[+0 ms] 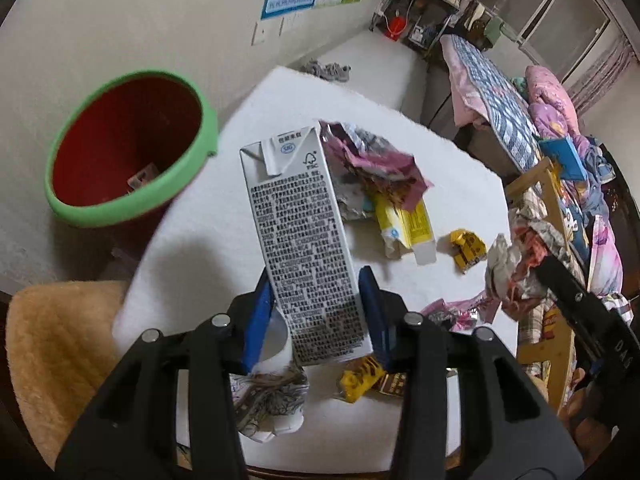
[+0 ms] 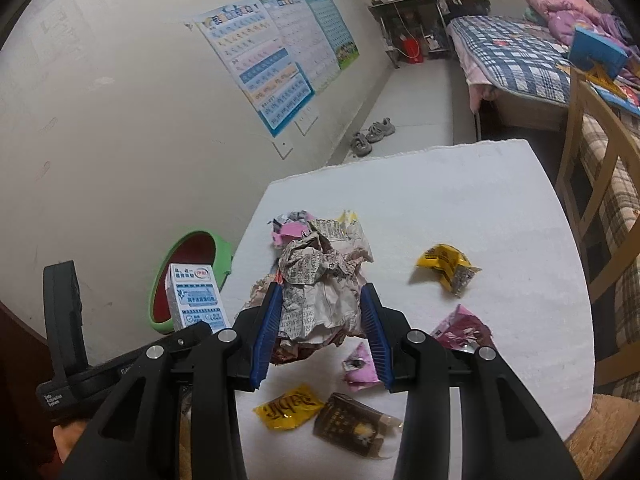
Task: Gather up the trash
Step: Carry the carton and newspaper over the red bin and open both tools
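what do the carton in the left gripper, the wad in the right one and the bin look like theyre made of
Milk carton: coated paperboard with a smooth printed finish; sharp folded flaps and a flat panel of fine print show it.
Paper wad: thin printed paper, matte, deeply creased and crumpled, probably newsprint.
Bin: likely moulded plastic, red inside with a green rim; smooth even colour, though blur leaves it open.

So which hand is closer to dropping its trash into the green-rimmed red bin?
Probably left: its tool grips the grey milk carton right beside the bin; the right's crumpled paper sits farther away.
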Demonstrator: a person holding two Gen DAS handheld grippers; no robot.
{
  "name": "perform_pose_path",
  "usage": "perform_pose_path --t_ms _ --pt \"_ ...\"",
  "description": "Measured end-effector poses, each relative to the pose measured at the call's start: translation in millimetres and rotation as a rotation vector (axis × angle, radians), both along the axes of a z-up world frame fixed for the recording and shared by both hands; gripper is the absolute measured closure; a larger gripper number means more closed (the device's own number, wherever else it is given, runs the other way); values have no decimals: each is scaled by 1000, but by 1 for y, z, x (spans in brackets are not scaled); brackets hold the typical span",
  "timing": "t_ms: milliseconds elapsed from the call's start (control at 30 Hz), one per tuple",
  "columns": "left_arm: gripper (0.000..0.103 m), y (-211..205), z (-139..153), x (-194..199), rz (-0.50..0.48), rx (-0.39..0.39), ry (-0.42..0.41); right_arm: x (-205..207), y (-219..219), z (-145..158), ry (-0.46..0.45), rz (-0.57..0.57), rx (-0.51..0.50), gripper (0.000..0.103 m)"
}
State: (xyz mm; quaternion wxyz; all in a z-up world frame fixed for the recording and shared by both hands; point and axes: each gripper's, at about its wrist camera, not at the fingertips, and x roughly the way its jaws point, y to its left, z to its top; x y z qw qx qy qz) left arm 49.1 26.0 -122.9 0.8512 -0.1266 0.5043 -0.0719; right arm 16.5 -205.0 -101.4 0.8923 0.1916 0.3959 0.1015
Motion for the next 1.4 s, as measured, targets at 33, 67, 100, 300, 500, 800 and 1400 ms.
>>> perform_pose_path --t_ms 33,67,100,300,500,800,1400 --pt "62 4 4 0 5 2 -15 0 3 1 -1 4 -3 63" --pt "62 5 6 -1 5 7 -25 1 6 2 -3 8 -8 63" --pt "62 6 9 -1 6 15 -36 1 8 3 -4 12 -11 63" --pt "62 22 25 -4 20 61 -105 4 30 12 -22 41 -37 63" --pt "62 43 38 -4 59 106 -153 10 55 21 -40 92 -62 63" --pt "62 69 50 -7 128 124 -183 22 90 24 -42 179 -79 63" --pt "62 112 29 -2 214 125 -128 50 142 19 -19 290 -82 63"
